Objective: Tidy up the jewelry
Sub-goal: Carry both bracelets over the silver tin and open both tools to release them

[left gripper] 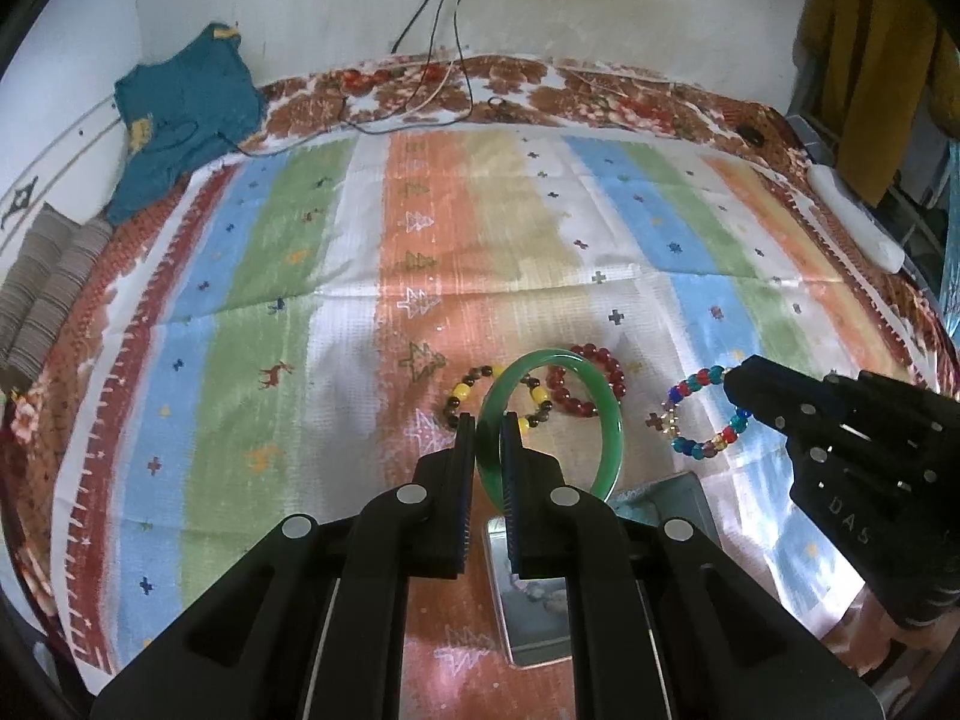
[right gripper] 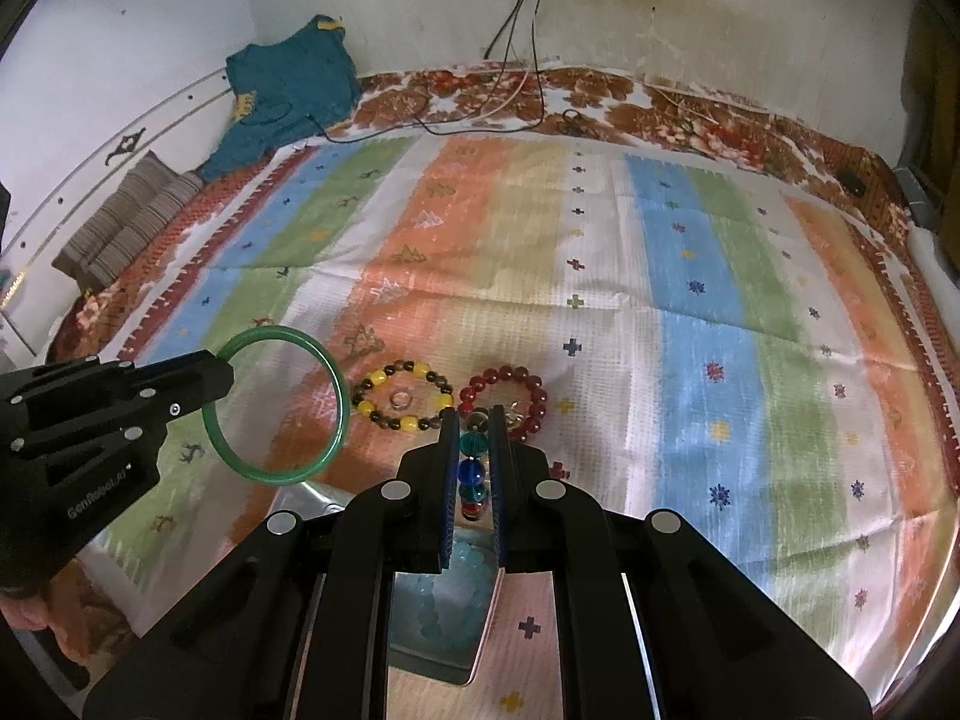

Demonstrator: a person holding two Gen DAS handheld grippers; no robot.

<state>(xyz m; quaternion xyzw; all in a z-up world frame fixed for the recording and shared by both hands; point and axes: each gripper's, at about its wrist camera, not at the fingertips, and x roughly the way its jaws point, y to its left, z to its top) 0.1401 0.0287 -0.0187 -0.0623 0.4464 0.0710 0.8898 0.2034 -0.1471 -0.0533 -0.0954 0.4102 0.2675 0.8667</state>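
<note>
2 pieces are off the cloth at this moment, one in each claw, and 2 more lie on it unhandled. The left gripper (left gripper: pixel 487 420) has its jaws nearly closed on the rim of the green bangle (left gripper: pixel 609 420), which stands on edge in the air, clear of the striped cloth (left gripper: pixel 270 300); the right wrist view shows the same hold from the side. The right gripper (right gripper: pixel 474 414) is pinched almost shut on the multicoloured bead bracelet (right gripper: pixel 471 471), whose loose loop hangs out beyond the fingertips in the left wrist view. Below and just in front of both claws sits a metal tin (right gripper: pixel 432 654), and pale blue-green beads (right gripper: pixel 438 594) already lie in it, so at least 1 item looks stowed. On the cloth, side by side, remain the yellow and dark bead bracelet (right gripper: pixel 403 395), with a small ring (right gripper: pixel 401 400) lying inside its loop, and the red bead bracelet (right gripper: pixel 510 396) to its right. My reading is that the job is roughly midway: the 2 held pieces have yet to be set down in the tin, and the 2 bracelets and the ring are left to collect afterwards. How much room the tin has I cannot tell, since the claws hide most of it.
</note>
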